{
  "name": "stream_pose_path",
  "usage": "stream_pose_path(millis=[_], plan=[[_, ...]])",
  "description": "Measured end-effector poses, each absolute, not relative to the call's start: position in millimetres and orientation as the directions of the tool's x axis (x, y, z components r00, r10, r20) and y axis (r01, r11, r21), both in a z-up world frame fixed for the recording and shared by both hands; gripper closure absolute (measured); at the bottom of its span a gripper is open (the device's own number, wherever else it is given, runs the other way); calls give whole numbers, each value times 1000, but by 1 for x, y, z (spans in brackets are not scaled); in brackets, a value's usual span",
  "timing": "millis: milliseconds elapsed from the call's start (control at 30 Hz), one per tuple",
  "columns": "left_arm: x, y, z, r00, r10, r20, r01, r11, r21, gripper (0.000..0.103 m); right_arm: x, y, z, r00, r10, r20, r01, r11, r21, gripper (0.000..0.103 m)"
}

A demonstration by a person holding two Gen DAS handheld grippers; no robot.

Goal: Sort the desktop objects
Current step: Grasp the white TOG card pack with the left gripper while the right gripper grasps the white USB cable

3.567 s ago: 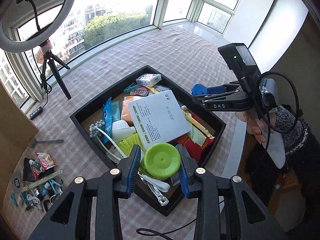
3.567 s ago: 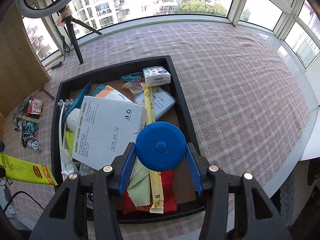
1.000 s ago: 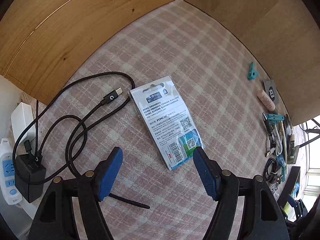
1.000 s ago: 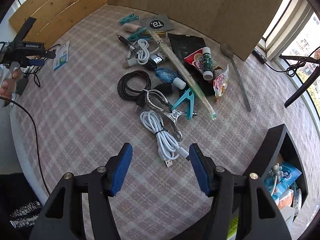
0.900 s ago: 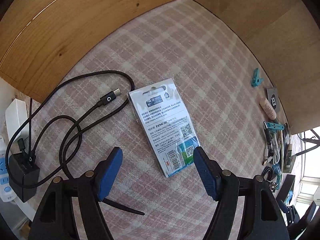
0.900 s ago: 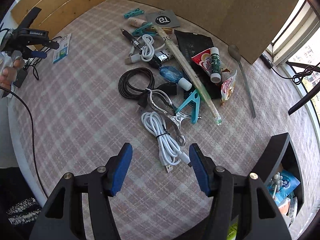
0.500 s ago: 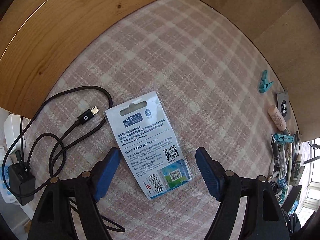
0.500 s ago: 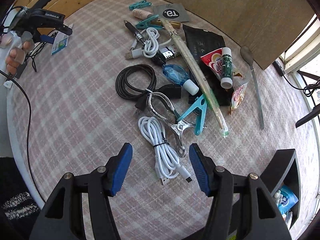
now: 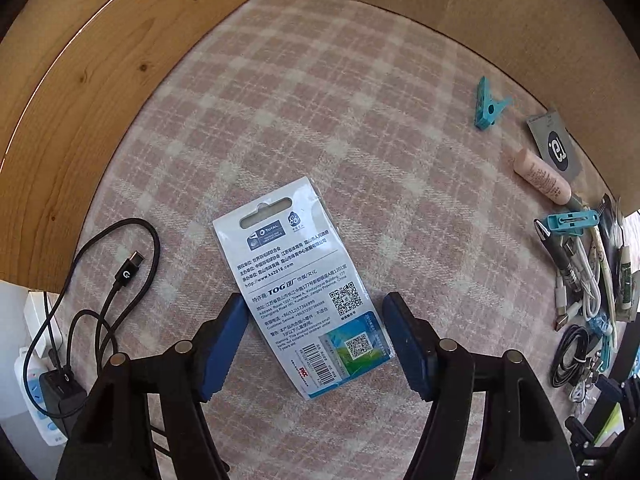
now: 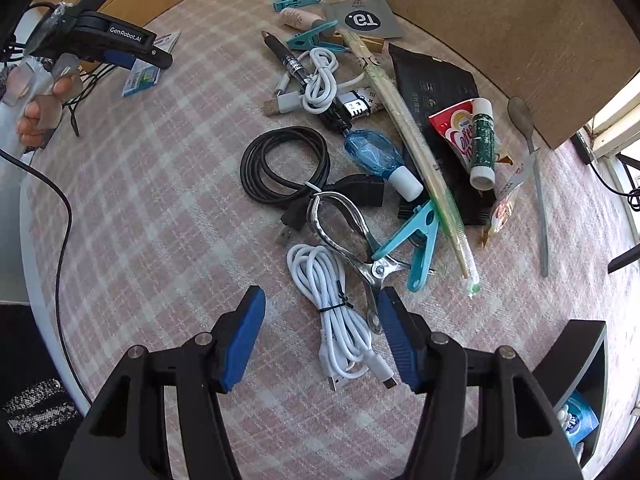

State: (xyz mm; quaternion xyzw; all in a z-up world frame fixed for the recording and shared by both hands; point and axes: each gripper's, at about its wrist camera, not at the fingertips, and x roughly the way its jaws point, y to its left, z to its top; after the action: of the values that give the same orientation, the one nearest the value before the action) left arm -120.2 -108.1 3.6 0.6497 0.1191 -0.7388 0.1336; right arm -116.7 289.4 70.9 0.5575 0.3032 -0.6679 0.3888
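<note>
Two pairs of tongs hung over a worktop [image 9: 360,92] covered in pink-and-cream checked cloth, both pointing down at it. The left tongs [image 9: 314,344] stood spread, their jaws having just been closing a little, with the lower half of a flat white-and-blue printed packet [image 9: 304,292] lying between the blue pads; the pads did not press on it, and the packet lay flat on the cloth. Beside it, toward the left edge of that view, a black charging cable [image 9: 120,268] looped away to a black plug in a white power strip [image 9: 36,412]. Further right lay a turquoise clothes peg [image 9: 488,104], a beige tube [image 9: 542,180] and a grey card with a round black logo [image 9: 554,148].

The right tongs [image 10: 320,340] were also spread, holding nothing. Between their blue pads, flat on the cloth, lay a tied bundle of white cable [image 10: 340,316], with a shiny metal clamp [image 10: 352,232] just beside the right-hand pad. Beyond these sat a coil of black cable [image 10: 284,164], a small blue spray bottle with a white cap [image 10: 380,160], a larger turquoise peg [image 10: 416,240], a long clear-wrapped stick [image 10: 412,140], a black pouch [image 10: 436,84], a grey metal spoon [image 10: 532,160] and a second white cable [image 10: 316,80]. In that same view the person's hand [image 10: 40,96] held the left tongs over the packet at the worktop's far left
</note>
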Motion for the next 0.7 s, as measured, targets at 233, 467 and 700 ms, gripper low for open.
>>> stream_pose_path(millis=[233, 467, 700], plan=[[-108, -92, 3, -130, -29, -991, 308, -951, -12, 42, -117, 289, 77, 7, -216, -976, 853, -508, 118, 55], [-100, -69, 2, -132, -21, -991, 302, -953, -20, 42, -118, 289, 78, -5, -212, -977, 842, -528, 110, 61], [-104, -92, 8, -131, -25, -991, 287, -958, -14, 43, -106, 280, 74, 1, -193, -981, 857, -506, 101, 63]])
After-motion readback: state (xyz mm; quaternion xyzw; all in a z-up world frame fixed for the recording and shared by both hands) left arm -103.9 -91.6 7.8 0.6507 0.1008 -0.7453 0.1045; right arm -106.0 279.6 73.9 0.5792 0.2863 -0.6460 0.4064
